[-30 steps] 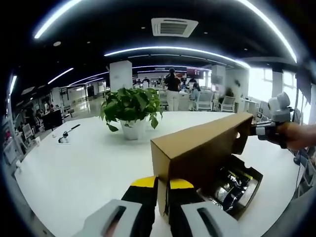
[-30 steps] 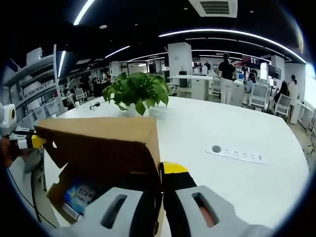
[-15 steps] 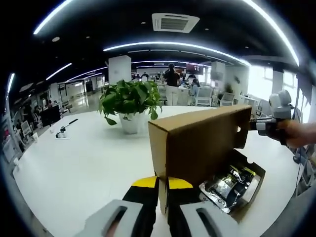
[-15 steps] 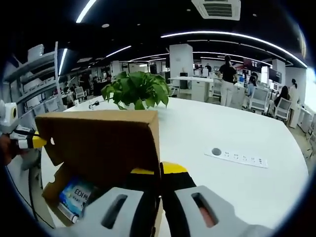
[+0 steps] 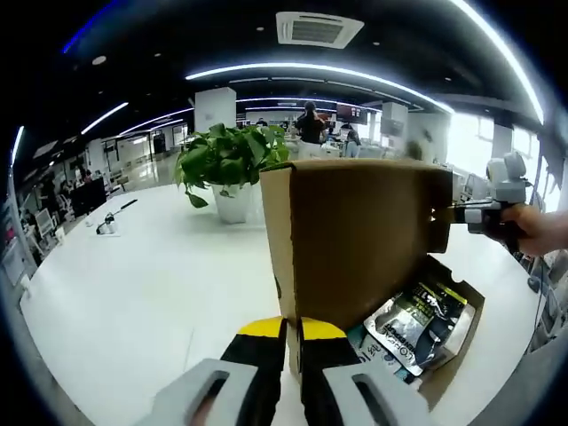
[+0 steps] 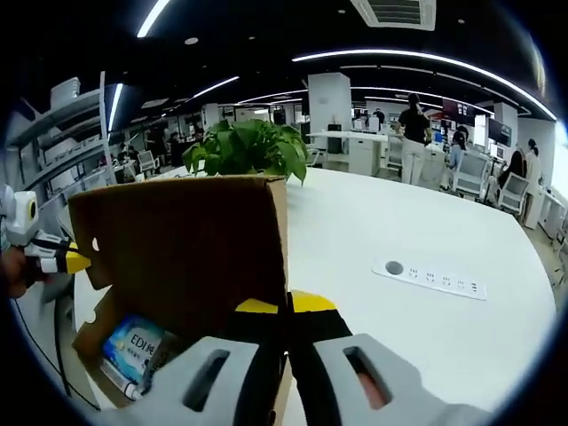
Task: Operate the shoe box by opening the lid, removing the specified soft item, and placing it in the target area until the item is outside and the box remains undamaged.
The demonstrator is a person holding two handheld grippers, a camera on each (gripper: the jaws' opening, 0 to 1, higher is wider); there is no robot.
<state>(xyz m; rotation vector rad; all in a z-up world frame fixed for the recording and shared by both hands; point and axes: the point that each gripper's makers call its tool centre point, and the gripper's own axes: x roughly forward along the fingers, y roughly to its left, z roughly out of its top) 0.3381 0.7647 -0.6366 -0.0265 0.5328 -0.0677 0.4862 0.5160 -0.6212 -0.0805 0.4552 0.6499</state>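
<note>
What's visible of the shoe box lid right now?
The plain brown cardboard shoe box lid stands raised nearly upright, hinged along the open box's far edge, its inner face toward both cameras. Each end has a folded side flap with a small notch. The left hand-held gripper pinches one end; the right hand-held gripper pinches the other. Packaged items lie in the box below.

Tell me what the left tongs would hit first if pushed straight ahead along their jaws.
The raised cardboard lid itself: the left tongs already pinch its edge, so pushing on would likely just drive it forward; the potted plant stands farther back.
</note>
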